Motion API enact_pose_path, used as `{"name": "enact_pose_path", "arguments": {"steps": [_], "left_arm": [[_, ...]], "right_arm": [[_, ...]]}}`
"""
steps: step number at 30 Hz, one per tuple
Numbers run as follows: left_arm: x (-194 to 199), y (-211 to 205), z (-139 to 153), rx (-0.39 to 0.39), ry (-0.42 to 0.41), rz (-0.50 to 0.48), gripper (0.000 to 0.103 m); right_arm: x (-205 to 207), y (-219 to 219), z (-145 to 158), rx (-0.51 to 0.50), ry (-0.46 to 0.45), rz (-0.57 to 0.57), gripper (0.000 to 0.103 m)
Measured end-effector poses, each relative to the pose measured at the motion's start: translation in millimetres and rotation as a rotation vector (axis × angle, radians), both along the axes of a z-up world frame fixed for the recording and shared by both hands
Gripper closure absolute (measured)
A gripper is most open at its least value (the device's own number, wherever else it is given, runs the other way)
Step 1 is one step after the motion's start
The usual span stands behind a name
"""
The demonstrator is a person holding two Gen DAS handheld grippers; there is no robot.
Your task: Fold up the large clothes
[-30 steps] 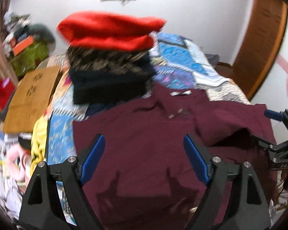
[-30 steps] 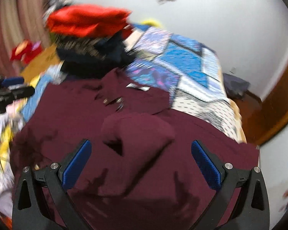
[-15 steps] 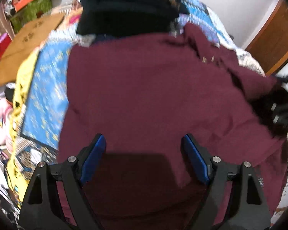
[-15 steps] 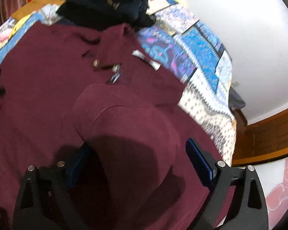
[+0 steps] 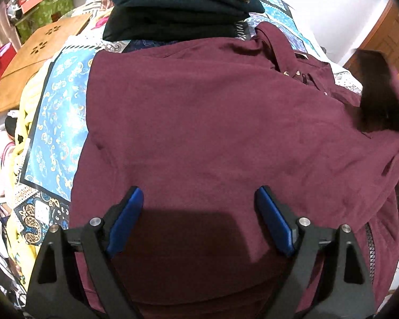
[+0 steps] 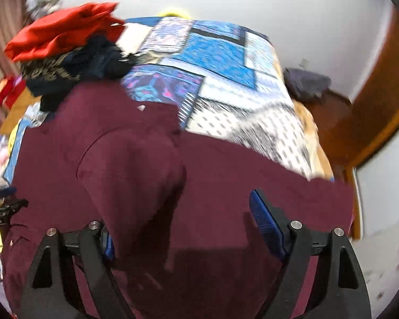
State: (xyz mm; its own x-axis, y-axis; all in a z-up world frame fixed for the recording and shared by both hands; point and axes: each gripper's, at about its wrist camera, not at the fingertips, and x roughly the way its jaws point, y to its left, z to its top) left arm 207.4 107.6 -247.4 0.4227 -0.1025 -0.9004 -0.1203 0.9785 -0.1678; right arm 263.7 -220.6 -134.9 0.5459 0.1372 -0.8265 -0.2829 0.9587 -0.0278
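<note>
Blue pads line the inner faces of the left gripper (image 5: 198,218), whose two fingers stand wide apart with nothing between them, hovering low over the near middle of a maroon garment (image 5: 212,122). Its shadow falls on the cloth just beyond the finger roots.

The right gripper (image 6: 181,223) is likewise spread, its right pad (image 6: 266,223) bare and in full view. A raised fold of the same maroon garment (image 6: 130,164) bulges up in front of its left finger and hides most of that pad; whether the cloth touches the finger I cannot tell. Neither gripper clamps anything.

The garment lies spread across a patchwork bedspread (image 6: 215,53) of blue, white and black panels, covering the near part of the bed. Its collar end with small metal snaps (image 5: 292,73) points to the far right in the left wrist view, and a zip (image 5: 369,250) runs along its near right edge.

Just past the garment's far edge, at the far left of the bed, sits a stack of folded clothes (image 5: 178,8): dark navy pieces, one with a gold pattern, topped by a red garment (image 6: 61,30) seen from the right wrist. A brown cardboard sheet (image 5: 37,61) lies to the far left. A wooden door frame (image 6: 372,117) stands at the right, against a white wall (image 6: 279,5).
</note>
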Motion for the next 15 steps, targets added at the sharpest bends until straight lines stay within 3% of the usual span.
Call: {"name": "enact_pose_path", "arguments": {"steps": [4,6,8,12,15], "left_arm": [[-0.8,0.8,-0.6,-0.006,0.002,0.012,0.015],[-1.2,1.0,-0.5,-0.006,0.005,0.018,0.015],[-1.2,0.1,0.0,0.000,0.007,0.022,0.015],[-1.6,-2.7,2.1,0.021,0.006,0.032,0.015],[-1.7,-6.1,6.9,0.049,0.004,0.035,0.015]], "right_arm": [[-16.4,-38.8,-20.3,0.109,0.057,-0.121,0.023],[-22.7,-57.6,-31.2,0.158,0.095,-0.181,0.030],[-24.9,-72.8,-39.3,0.269,0.127,-0.188,0.044],[-26.6,-88.3,-38.0,0.431,0.139,-0.221,0.053],[-20.9,-85.8,-41.0,0.450,0.132,-0.239,0.068]]}}
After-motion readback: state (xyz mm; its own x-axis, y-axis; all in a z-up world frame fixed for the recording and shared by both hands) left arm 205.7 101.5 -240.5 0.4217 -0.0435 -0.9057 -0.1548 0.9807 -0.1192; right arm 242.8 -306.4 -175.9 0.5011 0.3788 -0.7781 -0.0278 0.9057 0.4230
